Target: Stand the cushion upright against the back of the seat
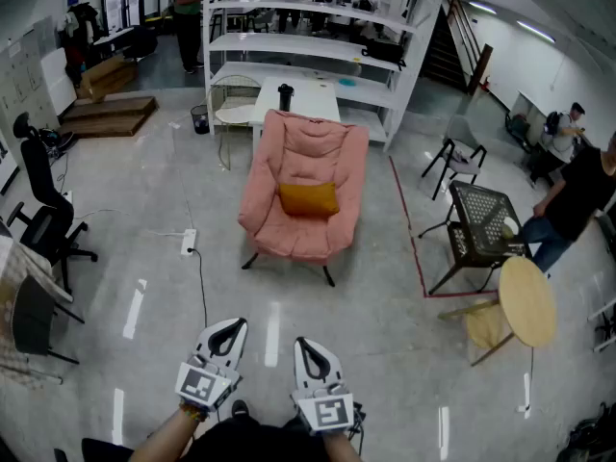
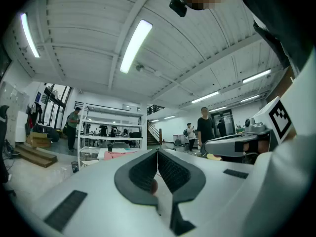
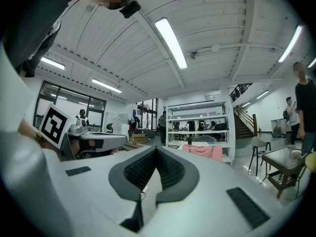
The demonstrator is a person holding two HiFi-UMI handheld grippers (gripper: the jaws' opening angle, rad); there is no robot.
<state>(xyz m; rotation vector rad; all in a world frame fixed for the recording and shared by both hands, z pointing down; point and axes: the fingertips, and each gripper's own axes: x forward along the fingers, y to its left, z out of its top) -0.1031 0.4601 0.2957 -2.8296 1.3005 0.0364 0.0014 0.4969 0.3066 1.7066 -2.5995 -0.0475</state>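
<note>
A pink padded armchair (image 1: 306,186) stands in the middle of the floor, a few steps ahead of me. An orange cushion (image 1: 308,198) rests on its seat, leaning against the backrest. My left gripper (image 1: 229,331) and right gripper (image 1: 306,346) are held side by side at the bottom of the head view, far short of the chair, both shut with nothing between the jaws. In the right gripper view the armchair (image 3: 206,152) shows small beyond the shut right gripper (image 3: 157,152). The left gripper view shows the left gripper (image 2: 157,154) shut, with a strip of the pink chair (image 2: 118,154) past it.
White shelving (image 1: 318,41) and a white table (image 1: 300,94) stand behind the armchair. To the right are a black mesh table (image 1: 484,221), a round wooden table (image 1: 527,300) and a person (image 1: 573,200). Black office chairs (image 1: 43,210) stand left. A power strip (image 1: 189,242) with cable lies on the floor.
</note>
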